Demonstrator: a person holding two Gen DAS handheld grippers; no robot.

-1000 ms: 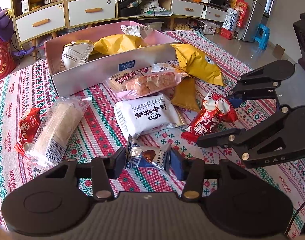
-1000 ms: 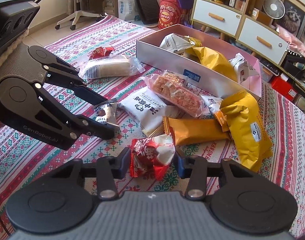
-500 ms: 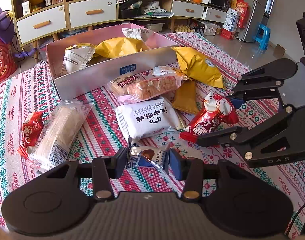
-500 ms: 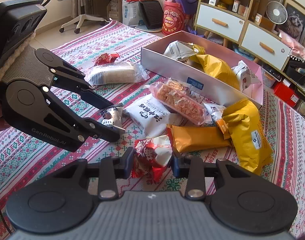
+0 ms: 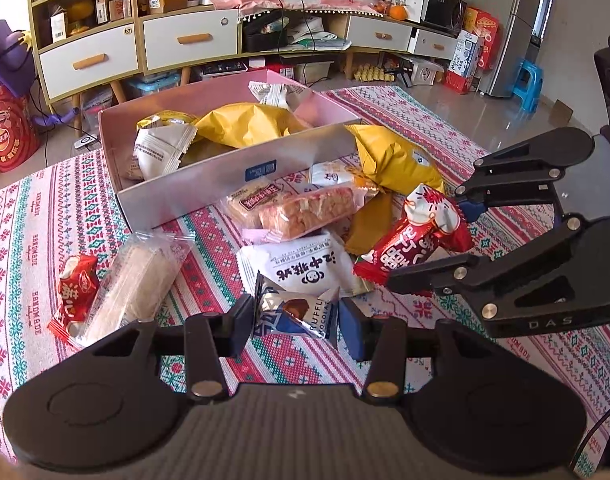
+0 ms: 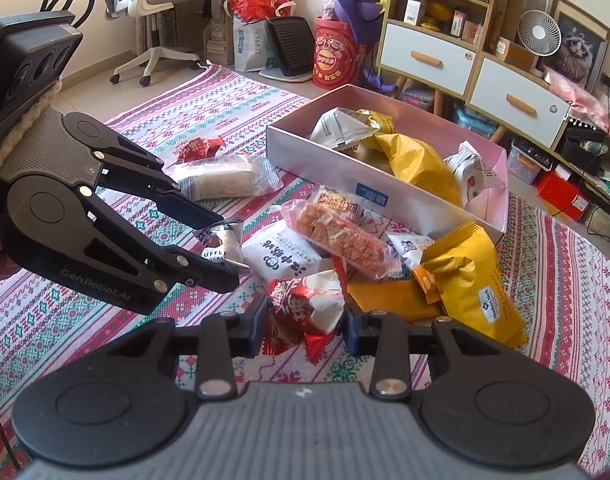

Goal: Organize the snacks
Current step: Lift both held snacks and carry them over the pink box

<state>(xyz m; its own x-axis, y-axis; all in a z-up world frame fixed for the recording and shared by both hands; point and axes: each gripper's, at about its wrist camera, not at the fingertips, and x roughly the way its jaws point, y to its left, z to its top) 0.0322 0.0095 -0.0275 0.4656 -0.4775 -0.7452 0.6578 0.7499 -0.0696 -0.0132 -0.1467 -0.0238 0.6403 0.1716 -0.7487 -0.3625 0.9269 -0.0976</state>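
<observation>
Left wrist view. The left gripper [image 5: 295, 322] is pinching a truffle pack [image 5: 296, 313], a small glossy foil pouch with crimped ends, just above the woven cloth [image 5: 29, 216]. To its right the right gripper [image 5: 433, 240] is clamping a red pack [image 5: 415, 236], shiny and crinkled. The box [image 5: 209, 184], smooth card with a pink inside, is already holding several soft pouches, among them a yellow bag [image 5: 245, 124]. Judged from this, sorting is partly done: a clear-wrapped bar [image 5: 137, 280], a white pack [image 5: 301, 268] and others are lying loose on the cloth.

Right wrist view. The right gripper [image 6: 305, 316] is gripping the red pack [image 6: 305, 304] by its middle, its foil puckering. The left gripper [image 6: 221, 248] is holding the truffle pack [image 6: 221, 242] just beside it. The box [image 6: 345, 168] is standing beyond the loose pile, so both packs appear to need carrying there.
</observation>
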